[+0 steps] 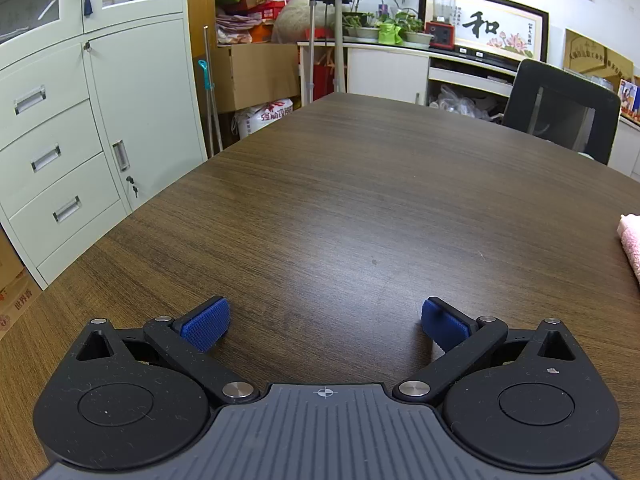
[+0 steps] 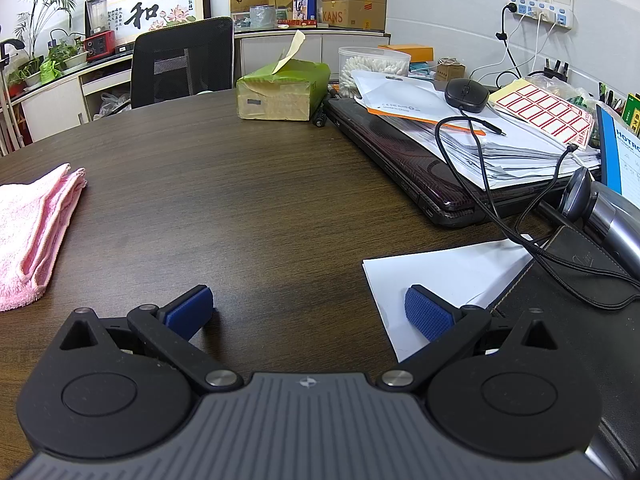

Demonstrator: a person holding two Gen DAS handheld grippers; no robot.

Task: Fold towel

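A pink towel lies folded in layers on the dark wooden table, at the left edge of the right wrist view. Only its corner shows at the far right of the left wrist view. My left gripper is open and empty, low over bare table, with the towel well off to its right. My right gripper is open and empty, low over the table, with the towel to its left and apart from it.
A white sheet of paper lies under my right finger. A laptop with papers, a mouse and cables sits to the right. A green tissue box and black chair stand beyond. A white cabinet stands left of the table.
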